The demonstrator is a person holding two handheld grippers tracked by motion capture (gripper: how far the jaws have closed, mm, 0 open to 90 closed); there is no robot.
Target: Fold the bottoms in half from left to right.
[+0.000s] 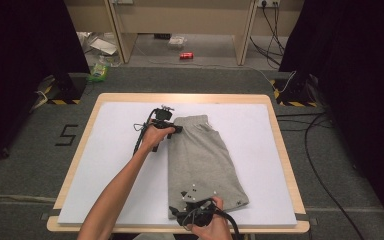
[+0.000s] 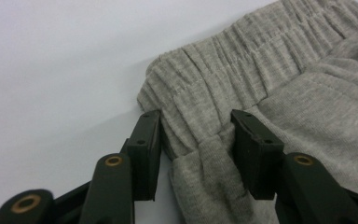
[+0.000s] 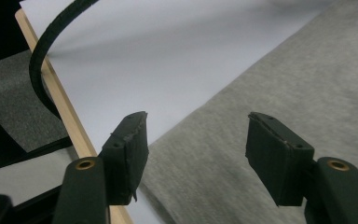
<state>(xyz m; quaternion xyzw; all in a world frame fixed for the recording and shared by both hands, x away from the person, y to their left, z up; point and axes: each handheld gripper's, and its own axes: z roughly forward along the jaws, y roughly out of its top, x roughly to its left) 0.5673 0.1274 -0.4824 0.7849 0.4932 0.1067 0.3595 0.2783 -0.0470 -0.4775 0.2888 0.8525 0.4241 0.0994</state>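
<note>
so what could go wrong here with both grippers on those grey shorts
1. The left gripper has only a bunched fold of the waistband between open jaws; it may catch one layer or slip off.
2. The right gripper is open over the hem near the table edge; the grey shorts could drag unevenly.

Both grippers are matte black, left gripper point(image 1: 166, 127) and right gripper point(image 1: 196, 212). Chunky rectangular jaws hang off flat links with brass-coloured rivets. A black cable point(image 1: 139, 141) trails off the left one. The right one's top has small white dots. Forearms are bare, no sleeves.
</note>
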